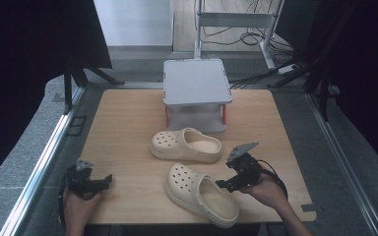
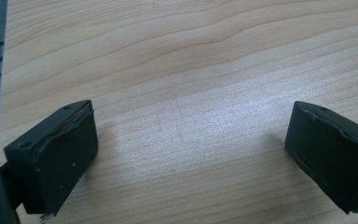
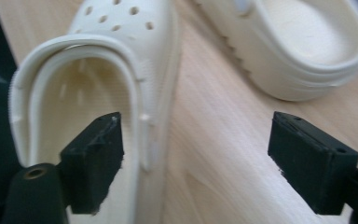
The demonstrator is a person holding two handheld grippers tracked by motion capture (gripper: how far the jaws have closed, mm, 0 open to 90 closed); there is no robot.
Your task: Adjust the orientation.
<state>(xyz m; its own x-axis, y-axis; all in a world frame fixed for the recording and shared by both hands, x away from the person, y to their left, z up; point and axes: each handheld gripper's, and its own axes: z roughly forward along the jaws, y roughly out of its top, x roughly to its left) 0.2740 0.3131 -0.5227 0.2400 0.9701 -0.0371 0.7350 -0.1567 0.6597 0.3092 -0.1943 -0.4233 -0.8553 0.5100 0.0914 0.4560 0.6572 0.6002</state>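
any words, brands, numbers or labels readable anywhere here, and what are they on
None can be read.
Near clog: plain cream, no brand or number visible.
Far clog: plain as well.
Grey stand: blank top.
Wooden table: only grain.
Left gripper and right gripper: black jaws unmarked.

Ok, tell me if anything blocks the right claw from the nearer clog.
Nothing visible does. The right claw sits open right at the near clog: one jaw is over its opening, the other over bare table. The far clog lies beyond, out of the way.
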